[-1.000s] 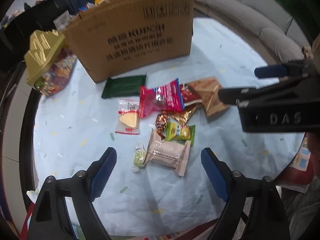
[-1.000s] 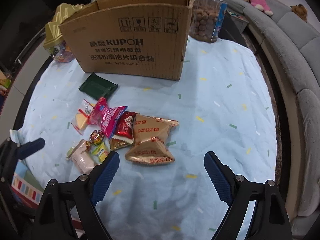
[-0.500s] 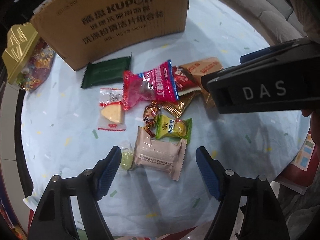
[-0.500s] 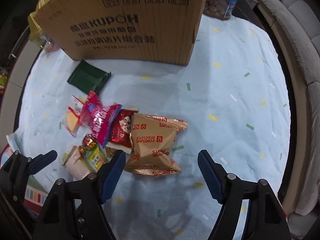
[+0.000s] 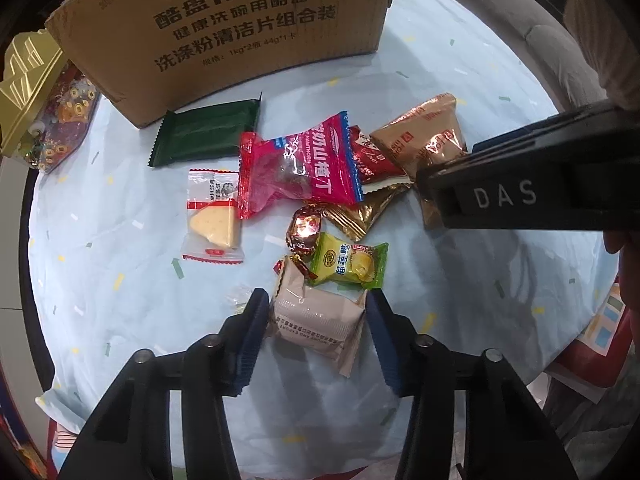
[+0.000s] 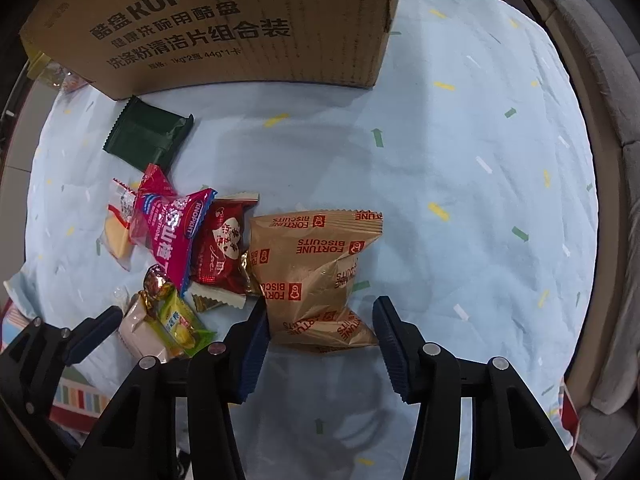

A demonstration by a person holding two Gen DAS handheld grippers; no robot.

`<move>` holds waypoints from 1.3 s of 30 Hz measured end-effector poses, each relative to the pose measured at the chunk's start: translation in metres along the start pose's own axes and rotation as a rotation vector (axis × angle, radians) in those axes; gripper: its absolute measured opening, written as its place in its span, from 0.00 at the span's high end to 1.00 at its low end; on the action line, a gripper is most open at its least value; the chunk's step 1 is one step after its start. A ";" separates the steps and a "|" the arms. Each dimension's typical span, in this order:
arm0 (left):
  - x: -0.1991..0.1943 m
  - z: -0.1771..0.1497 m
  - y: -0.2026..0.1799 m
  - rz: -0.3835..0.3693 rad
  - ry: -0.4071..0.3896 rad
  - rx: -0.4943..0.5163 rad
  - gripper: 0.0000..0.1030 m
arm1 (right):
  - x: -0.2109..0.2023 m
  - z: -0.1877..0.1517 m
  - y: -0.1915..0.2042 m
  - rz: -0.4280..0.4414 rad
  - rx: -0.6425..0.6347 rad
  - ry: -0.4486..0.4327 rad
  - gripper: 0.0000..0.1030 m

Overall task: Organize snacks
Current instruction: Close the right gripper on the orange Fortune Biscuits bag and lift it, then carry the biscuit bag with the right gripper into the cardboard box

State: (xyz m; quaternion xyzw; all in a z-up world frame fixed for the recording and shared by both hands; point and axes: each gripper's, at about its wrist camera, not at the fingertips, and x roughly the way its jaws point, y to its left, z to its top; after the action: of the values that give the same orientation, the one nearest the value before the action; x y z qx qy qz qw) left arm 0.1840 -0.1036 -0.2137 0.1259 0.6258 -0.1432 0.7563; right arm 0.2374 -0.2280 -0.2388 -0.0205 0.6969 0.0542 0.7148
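Observation:
A pile of snack packets lies on the pale blue cloth [image 5: 120, 264] in front of a cardboard box [image 5: 240, 32]. My left gripper [image 5: 316, 320] points down over a beige-pink packet [image 5: 316, 320]. Its jaws are closing, and the packet lies between the blue pads [image 5: 252, 332], which just reach its edges. My right gripper [image 6: 320, 328] points down over the nearer of two gold Fortune Biscuits packets [image 6: 320, 264]. Its jaws are closing too, with the pads [image 6: 390, 344] at that packet's sides. Neither packet is lifted.
Loose in the pile are a dark green packet [image 5: 204, 136], a pink-red bag [image 5: 296, 168], a red heart packet [image 6: 220, 248], a cheese wedge packet [image 5: 214, 216], a green-yellow packet [image 5: 352, 264] and a foil candy [image 5: 306, 228]. A gold-lidded candy box [image 5: 36, 92] stands far left.
Both grippers have come down closer to the cloth and their jaws have narrowed: the left around the beige-pink packet, the right around the gold packet.

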 end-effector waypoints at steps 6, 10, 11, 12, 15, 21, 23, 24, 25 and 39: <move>-0.008 -0.005 0.004 -0.003 -0.028 -0.002 0.55 | -0.004 -0.005 0.000 0.004 0.007 -0.011 0.62; -0.015 -0.005 0.008 -0.003 -0.042 -0.006 0.56 | -0.012 -0.010 0.003 0.011 0.008 -0.022 0.64; -0.017 -0.005 0.010 -0.002 -0.046 -0.010 0.57 | -0.016 -0.011 0.003 0.011 0.007 -0.027 0.64; -0.020 -0.005 0.011 0.000 -0.051 -0.013 0.57 | -0.019 -0.012 0.004 0.010 0.006 -0.033 0.64; -0.030 -0.005 0.013 0.006 -0.067 -0.023 0.57 | -0.027 -0.016 0.005 0.012 0.004 -0.048 0.64; -0.048 -0.012 0.017 0.025 -0.112 -0.044 0.57 | -0.050 -0.028 0.007 0.011 0.000 -0.081 0.64; -0.055 -0.015 0.018 0.031 -0.134 -0.055 0.57 | -0.060 -0.036 0.009 0.009 -0.002 -0.097 0.64; -0.057 -0.016 0.019 0.033 -0.143 -0.060 0.57 | -0.064 -0.038 0.010 0.009 -0.002 -0.102 0.64; -0.060 -0.017 0.019 0.035 -0.152 -0.064 0.57 | -0.068 -0.041 0.011 0.010 -0.002 -0.110 0.64; -0.118 -0.025 0.027 0.073 -0.300 -0.121 0.57 | -0.115 -0.063 0.028 0.004 -0.016 -0.233 0.64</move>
State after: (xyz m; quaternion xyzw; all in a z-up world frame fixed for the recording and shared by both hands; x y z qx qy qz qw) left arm 0.1502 -0.0623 -0.1022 0.0799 0.5085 -0.0949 0.8521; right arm 0.1693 -0.2122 -0.1248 -0.0181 0.6089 0.0631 0.7905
